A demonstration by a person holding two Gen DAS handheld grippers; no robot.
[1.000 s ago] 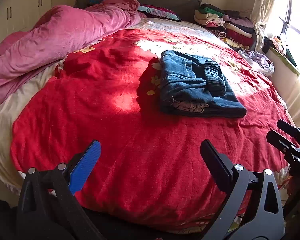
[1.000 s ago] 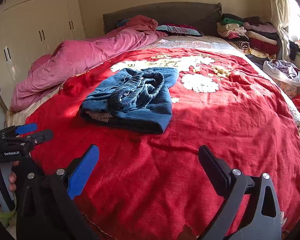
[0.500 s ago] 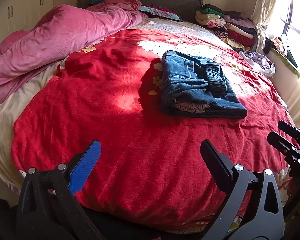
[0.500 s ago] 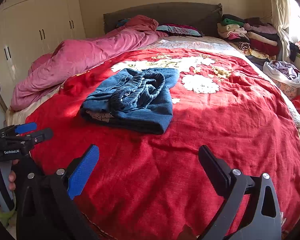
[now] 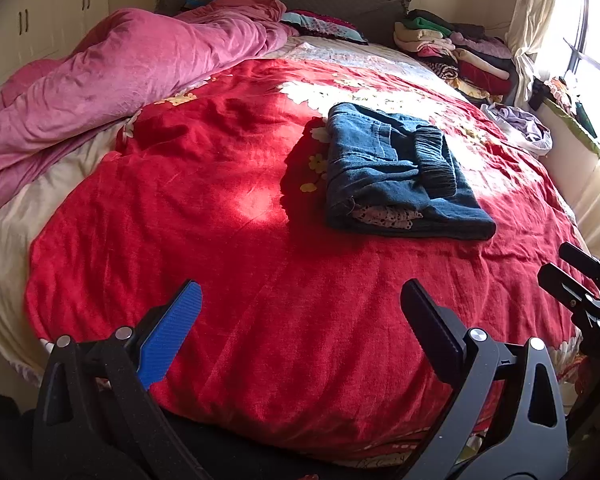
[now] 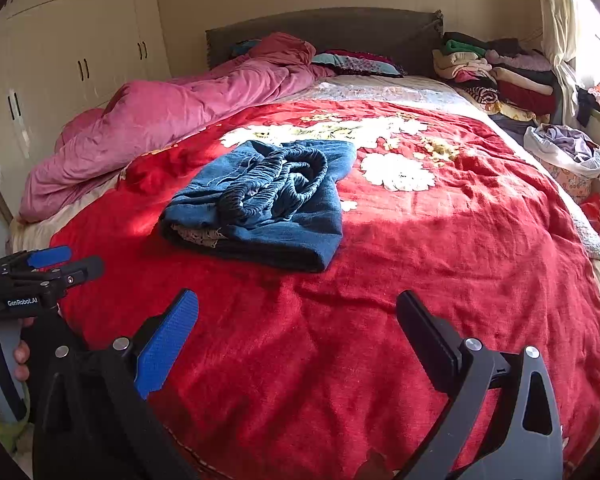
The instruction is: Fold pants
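Well beyond both spread, empty grippers, folded pants (image 5: 396, 176) lie on the bed (image 5: 220, 240).

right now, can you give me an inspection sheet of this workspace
surface: bed with a red floral blanket, wrinkled, sunlit in patches
job's things: blue pants lie folded in a compact bundle on the blanket, elastic waistband on top; neither gripper touches them
clutter: pink duvet bunched along the bed's far left side; stack of folded clothes near the headboard; bag of laundry beside the bed
grippers: left gripper open and empty; right gripper open and empty; both held back over the near edge of the bed
cables: nothing seen
surroundings: wardrobe on the left, dark headboard, curtained window on the right
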